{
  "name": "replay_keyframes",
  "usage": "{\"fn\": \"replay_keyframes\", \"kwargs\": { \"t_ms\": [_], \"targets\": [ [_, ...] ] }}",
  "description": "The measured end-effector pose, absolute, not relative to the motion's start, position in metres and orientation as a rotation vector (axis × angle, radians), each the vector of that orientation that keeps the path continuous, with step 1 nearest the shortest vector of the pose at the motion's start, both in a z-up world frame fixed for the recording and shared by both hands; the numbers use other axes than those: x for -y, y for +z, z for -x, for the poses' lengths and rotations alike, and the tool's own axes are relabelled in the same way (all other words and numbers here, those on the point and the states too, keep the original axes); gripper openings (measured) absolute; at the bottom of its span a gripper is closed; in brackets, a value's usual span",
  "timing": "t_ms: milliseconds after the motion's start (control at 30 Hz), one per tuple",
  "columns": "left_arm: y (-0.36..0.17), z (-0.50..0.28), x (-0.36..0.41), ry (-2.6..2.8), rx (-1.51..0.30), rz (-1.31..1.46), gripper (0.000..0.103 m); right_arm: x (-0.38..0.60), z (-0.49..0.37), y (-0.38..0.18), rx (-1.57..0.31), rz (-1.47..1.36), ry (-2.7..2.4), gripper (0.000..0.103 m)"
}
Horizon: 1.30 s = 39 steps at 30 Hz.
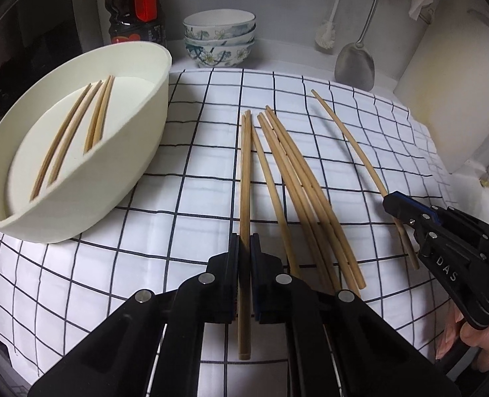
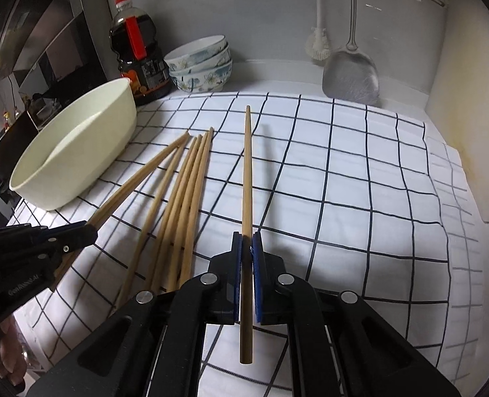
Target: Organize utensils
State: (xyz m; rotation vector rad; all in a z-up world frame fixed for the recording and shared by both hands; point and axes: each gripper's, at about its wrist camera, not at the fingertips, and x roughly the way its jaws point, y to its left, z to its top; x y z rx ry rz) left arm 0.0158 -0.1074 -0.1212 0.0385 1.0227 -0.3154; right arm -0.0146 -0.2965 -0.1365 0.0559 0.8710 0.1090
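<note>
Bamboo chopsticks lie on a checked cloth [image 1: 184, 198]. My left gripper [image 1: 244, 241] is shut on a pair of chopsticks [image 1: 245, 172] near their thick ends, their tips pointing away. My right gripper [image 1: 389, 200] is shut on a single chopstick [image 1: 346, 139] at the right. In the right wrist view that single chopstick [image 2: 247, 172] runs straight ahead between the blue pads of the right gripper [image 2: 247, 238], and the left gripper [image 2: 90, 226] holds its pair at the left. Several loose chopsticks [image 1: 297, 178] lie between the two grippers. A cream oval tub [image 1: 135, 139] at the left holds several chopsticks [image 1: 75, 125].
Against the back wall stand a dark sauce bottle [image 1: 133, 3] and three stacked floral bowls [image 1: 219, 38]. A metal spatula [image 1: 355, 64] and a white brush [image 1: 325, 34] hang there too. A white board [image 1: 449, 92] leans at the right. A hand [image 1: 475, 337] grips the right tool.
</note>
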Motion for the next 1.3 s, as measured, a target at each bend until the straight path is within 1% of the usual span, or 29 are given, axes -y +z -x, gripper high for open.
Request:
{"fn": "replay_keyframes", "kwargs": {
  "t_ms": [133,267,567,867,1300],
  "targets": [
    [-0.109,-0.014,0.103,-0.331,-1.028,-0.024,0.007,0.296,0.019,-0.132,-0.872,-0.074,0.111,0.006],
    [-0.109,-0.017,0.100,-0.356,-1.077,0.014,0.007,0.295,0.020,-0.130,-0.881,-0.083,0.115,0.006],
    [-0.116,-0.026,0.096,-0.384,-1.154,0.063,0.007,0.299,0.021,-0.125,-0.881,-0.078,0.111,0.006],
    [-0.134,-0.027,0.096,-0.377,-1.190,0.040,0.007,0.300,0.020,-0.126,-0.883,-0.084,0.116,0.006],
    [-0.145,-0.030,0.089,-0.362,-1.224,0.043,0.007,0.298,0.019,-0.135,-0.899,-0.096,0.123,0.006]
  ]
}}
